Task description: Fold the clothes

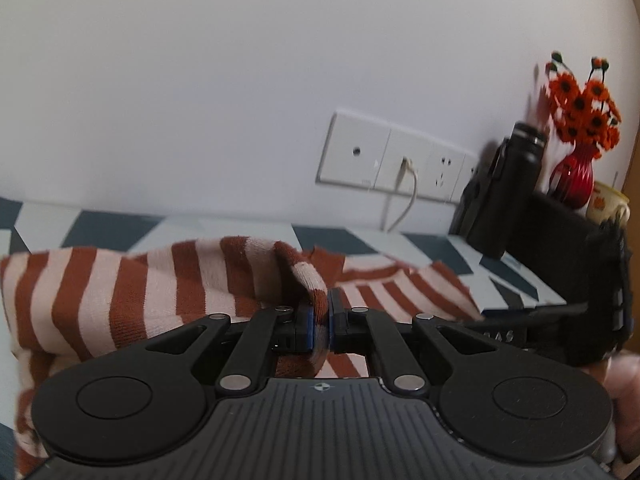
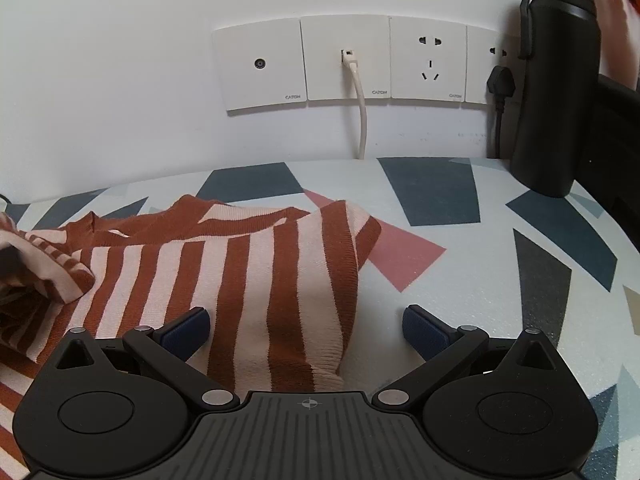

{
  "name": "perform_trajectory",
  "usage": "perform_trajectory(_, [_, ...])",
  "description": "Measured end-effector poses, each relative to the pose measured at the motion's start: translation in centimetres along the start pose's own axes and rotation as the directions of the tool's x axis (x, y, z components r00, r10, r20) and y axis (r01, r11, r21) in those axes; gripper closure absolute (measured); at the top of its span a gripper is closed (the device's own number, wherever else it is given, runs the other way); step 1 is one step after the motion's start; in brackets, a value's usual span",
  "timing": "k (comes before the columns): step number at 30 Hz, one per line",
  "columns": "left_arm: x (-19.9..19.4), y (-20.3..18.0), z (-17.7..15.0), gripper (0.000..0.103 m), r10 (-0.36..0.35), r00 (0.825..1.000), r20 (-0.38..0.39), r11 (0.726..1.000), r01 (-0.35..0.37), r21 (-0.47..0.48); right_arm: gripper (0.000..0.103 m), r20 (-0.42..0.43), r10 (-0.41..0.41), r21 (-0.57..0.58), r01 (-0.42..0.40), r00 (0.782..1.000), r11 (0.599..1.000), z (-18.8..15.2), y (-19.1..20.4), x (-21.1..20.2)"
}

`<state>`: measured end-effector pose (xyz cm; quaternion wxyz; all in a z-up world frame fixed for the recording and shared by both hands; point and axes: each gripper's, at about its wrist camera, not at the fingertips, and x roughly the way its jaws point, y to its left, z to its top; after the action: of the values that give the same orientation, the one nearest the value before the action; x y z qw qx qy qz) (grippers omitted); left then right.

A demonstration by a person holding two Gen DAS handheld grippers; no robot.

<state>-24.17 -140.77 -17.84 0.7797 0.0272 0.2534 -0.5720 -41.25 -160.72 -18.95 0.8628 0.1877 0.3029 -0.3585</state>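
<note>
Jaws: left gripper [image 1: 320, 320] pinches striped sweater [image 1: 168, 284] fold; right gripper [image 2: 306, 330] wide, straddling sleeve. Knit soft, light, stretchy; grip hem edges, toward wall socket [image 2: 344, 60].

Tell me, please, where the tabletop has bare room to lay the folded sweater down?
Bare tablecloth lies right of the striped sweater, bounded behind by the black bottle, and along the strip under the wall sockets. The left side is crowded with bunched sweater.
</note>
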Motion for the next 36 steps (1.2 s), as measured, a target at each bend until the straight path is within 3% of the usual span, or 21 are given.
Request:
perform_trajectory(1, [0.2,-0.2,-0.1,0.095,-0.004,1.000,-0.022,1.000,0.004,0.018,0.001,0.000,-0.001,0.001,0.001,1.000,1.000,0.0,0.0,0.0])
perform_trajectory(2, [0.3,-0.4,-0.2,0.086,-0.009,0.999,-0.045,0.999,0.011,0.042,0.001,0.000,-0.001,0.002,0.001,1.000,1.000,0.0,0.1,0.0])
perform_trajectory(4, [-0.2,-0.7,-0.2,0.058,-0.018,0.998,-0.059,0.997,0.022,0.075,0.001,0.000,-0.002,0.002,0.002,1.000,1.000,0.0,0.1,0.0])
perform_trajectory(5, [-1.0,-0.6,-0.1,0.034,-0.022,0.999,-0.046,0.996,0.026,0.083,0.001,0.000,-0.004,-0.001,0.004,1.000,1.000,0.0,0.2,0.0])
perform_trajectory(6, [-2.1,-0.4,0.2,0.027,-0.029,0.999,-0.022,0.996,0.030,0.088,0.001,0.000,-0.007,-0.003,0.007,1.000,1.000,0.0,0.2,0.1])
perform_trajectory(8, [-4.6,0.0,0.6,0.025,-0.052,0.998,0.025,0.994,0.049,0.102,0.001,0.000,-0.011,-0.008,0.011,1.000,1.000,0.0,0.3,0.1])
perform_trajectory(9, [-5.7,0.3,0.8,0.018,-0.054,0.997,0.047,0.993,0.049,0.110,0.001,0.000,-0.012,-0.010,0.012,1.000,1.000,0.0,0.4,0.1])
perform_trajectory(11, [-7.6,0.7,1.1,0.008,-0.030,0.995,0.100,0.992,0.017,0.123,0.001,0.000,-0.015,-0.015,0.015,1.000,1.000,-0.1,0.4,0.1])
perform_trajectory(14, [-9.7,2.0,0.8,0.001,0.084,0.985,0.149,0.988,-0.102,0.116,0.001,0.001,-0.017,-0.021,0.017,1.000,1.000,-0.1,0.5,0.1])
perform_trajectory(16, [-9.9,3.2,0.1,0.001,0.179,0.976,0.125,0.976,-0.192,0.106,0.001,0.001,-0.018,-0.023,0.018,1.000,1.000,-0.1,0.6,0.0])
perform_trajectory(20, [-8.9,4.3,-1.9,0.001,0.322,0.946,0.042,0.923,-0.324,0.209,0.001,0.004,-0.024,-0.032,0.024,1.000,0.999,-0.2,0.7,0.1])
perform_trajectory(22, [-8.5,4.6,-2.5,0.001,0.350,0.937,0.026,0.909,-0.346,0.232,0.001,0.006,-0.027,-0.037,0.027,1.000,0.999,-0.2,0.9,0.1])
perform_trajectory(28, [-8.1,5.9,-3.0,0.001,0.374,0.927,-0.033,0.908,-0.359,0.215,0.001,0.008,-0.030,-0.038,0.030,1.000,0.999,-0.3,0.9,0.1])
perform_trajectory(31, [-7.6,6.8,-3.1,0.001,0.405,0.911,-0.073,0.903,-0.387,0.186,0.001,0.014,-0.029,-0.047,0.030,0.999,0.998,-0.5,1.1,0.0])
perform_trajectory(34, [-7.2,7.3,-3.4,0.000,0.447,0.888,-0.106,0.880,-0.415,0.229,0.001,0.015,-0.025,-0.043,0.026,1.000,0.999,-0.5,1.1,0.0])
perform_trajectory(36, [-7.3,7.5,-3.3,0.000,0.427,0.897,-0.114,0.892,-0.396,0.218,0.001,0.015,-0.013,-0.045,0.014,1.000,0.999,-0.6,1.0,-0.1])
